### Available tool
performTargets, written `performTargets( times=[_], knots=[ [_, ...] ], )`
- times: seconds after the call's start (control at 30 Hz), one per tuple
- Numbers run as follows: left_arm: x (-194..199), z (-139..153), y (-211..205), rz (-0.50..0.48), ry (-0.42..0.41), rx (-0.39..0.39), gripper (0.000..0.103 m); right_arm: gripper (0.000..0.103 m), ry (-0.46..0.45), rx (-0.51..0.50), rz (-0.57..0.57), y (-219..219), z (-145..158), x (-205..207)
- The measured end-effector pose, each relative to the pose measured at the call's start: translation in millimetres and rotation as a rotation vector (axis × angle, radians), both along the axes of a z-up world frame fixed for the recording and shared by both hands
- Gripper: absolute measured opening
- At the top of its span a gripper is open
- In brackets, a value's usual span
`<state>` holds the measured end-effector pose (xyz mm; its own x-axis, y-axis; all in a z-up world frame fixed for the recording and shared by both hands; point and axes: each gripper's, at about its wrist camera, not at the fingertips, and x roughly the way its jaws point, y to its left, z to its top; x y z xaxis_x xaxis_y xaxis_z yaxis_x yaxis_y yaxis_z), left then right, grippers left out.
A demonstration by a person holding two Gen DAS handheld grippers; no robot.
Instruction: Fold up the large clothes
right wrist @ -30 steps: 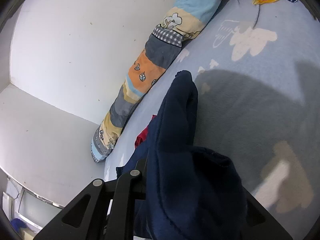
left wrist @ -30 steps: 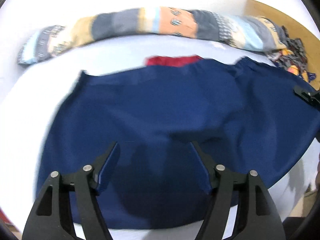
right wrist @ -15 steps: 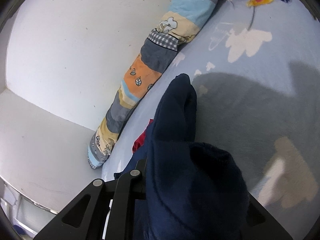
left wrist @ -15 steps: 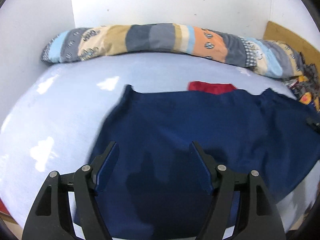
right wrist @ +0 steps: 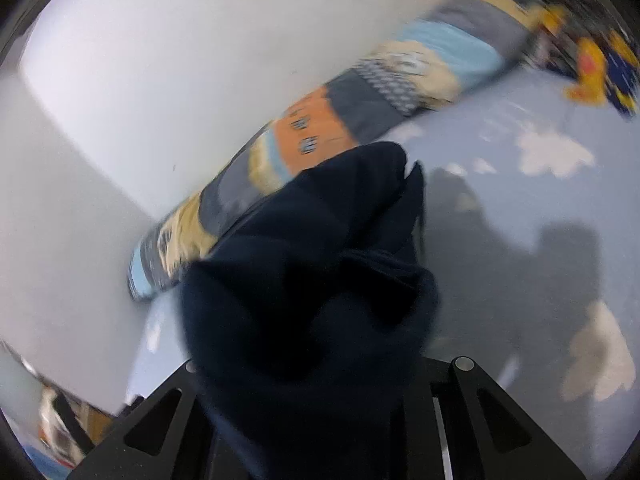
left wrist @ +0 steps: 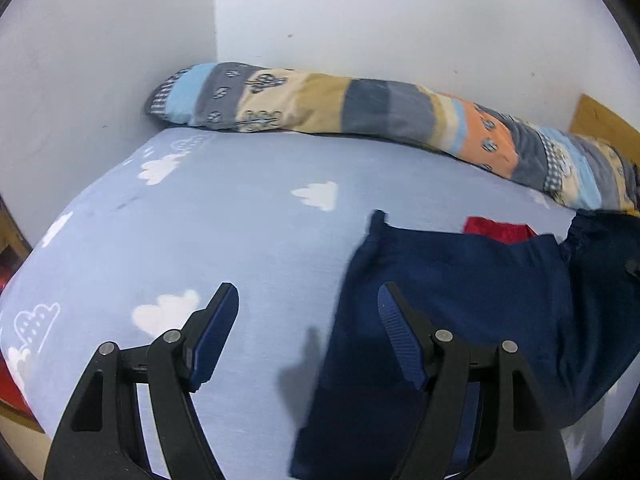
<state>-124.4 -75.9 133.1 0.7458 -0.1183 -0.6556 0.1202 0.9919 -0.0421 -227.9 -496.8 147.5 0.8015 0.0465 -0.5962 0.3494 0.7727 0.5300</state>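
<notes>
right gripper [right wrist: 316, 360] clamped on bunched navy garment [left wrist: 460, 300], lifting one edge for a fold. left gripper [left wrist: 308, 332] jaws apart, empty, garment at its 3 o'clock on bed sheet [left wrist: 240, 220]. next: probably carry the edge across, left pins.

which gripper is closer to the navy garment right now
Right. The right gripper is shut on a bunched fold of the navy garment; the left gripper hovers open above its edge, not touching.
</notes>
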Motion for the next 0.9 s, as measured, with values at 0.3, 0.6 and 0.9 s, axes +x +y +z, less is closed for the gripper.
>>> performTargets(
  times=[0.3,0.6,0.9],
  knots=[
    [3.9,-0.1,75.8,0.128,0.008,-0.083,0.072,0.018,0.056,-0.321,0.355,224.8,-26.3,64.3],
    [5.5,-5.8,112.6,0.181,0.034,-0.135,0.072,0.018,0.145,-0.434,0.455,298.3,-88.2,73.3],
    [0.9,-2.3,109.0,0.161,0.031,-0.145,0.072,0.018,0.118,-0.500,0.506,330.2,-82.3,57.1]
  ],
)
